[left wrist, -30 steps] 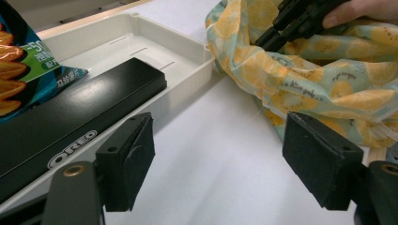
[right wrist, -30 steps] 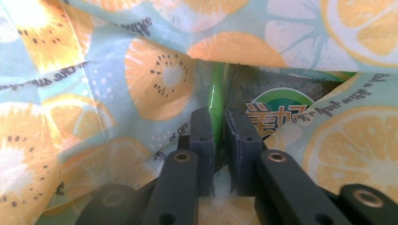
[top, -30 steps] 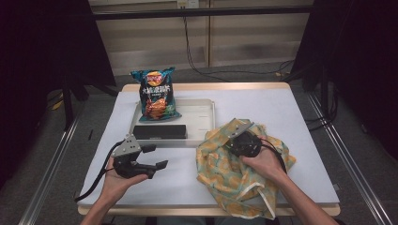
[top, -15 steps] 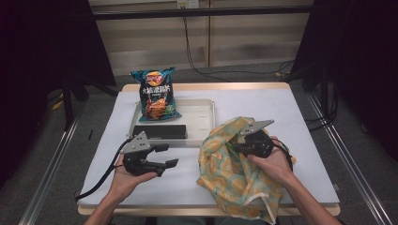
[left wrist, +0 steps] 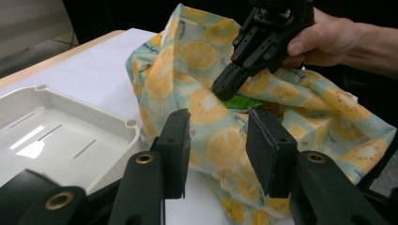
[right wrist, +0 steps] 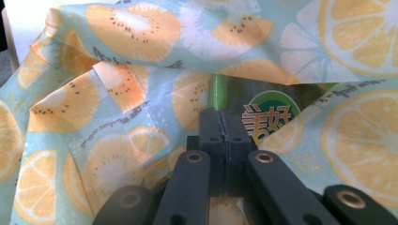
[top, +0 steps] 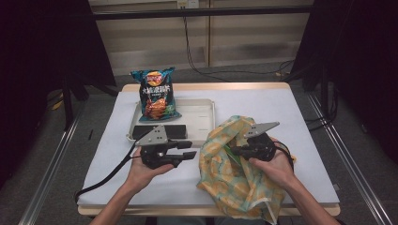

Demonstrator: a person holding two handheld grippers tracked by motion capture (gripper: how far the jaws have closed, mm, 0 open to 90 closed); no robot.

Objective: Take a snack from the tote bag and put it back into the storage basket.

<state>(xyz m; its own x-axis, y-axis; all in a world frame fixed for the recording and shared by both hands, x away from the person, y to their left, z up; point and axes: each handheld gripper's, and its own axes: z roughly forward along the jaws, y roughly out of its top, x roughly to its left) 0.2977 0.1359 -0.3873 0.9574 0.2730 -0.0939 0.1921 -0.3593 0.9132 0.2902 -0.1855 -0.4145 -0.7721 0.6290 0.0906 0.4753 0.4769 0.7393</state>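
At frame centre, a green packet (right wrist: 263, 115) is clamped by the right gripper (right wrist: 224, 123) inside the fruit-print bag (top: 234, 178); the left gripper (left wrist: 218, 136), jaws apart, should likely be brought to the bag's rim.

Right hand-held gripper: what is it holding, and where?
The right hand-held gripper is shut on the green packet at its edge, inside the lemon-print fabric bag. The left hand-held gripper is open and holds nothing.

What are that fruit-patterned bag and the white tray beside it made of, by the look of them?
The bag looks like thin coated fabric or plastic sheet: it crumples in soft folds, with a slight sheen on the printed citrus slices. The right gripper is shut on something green at its mouth. The tray seems to be moulded hard plastic, glossy off-white: it has rounded corners, moulded slots and bright light reflections.
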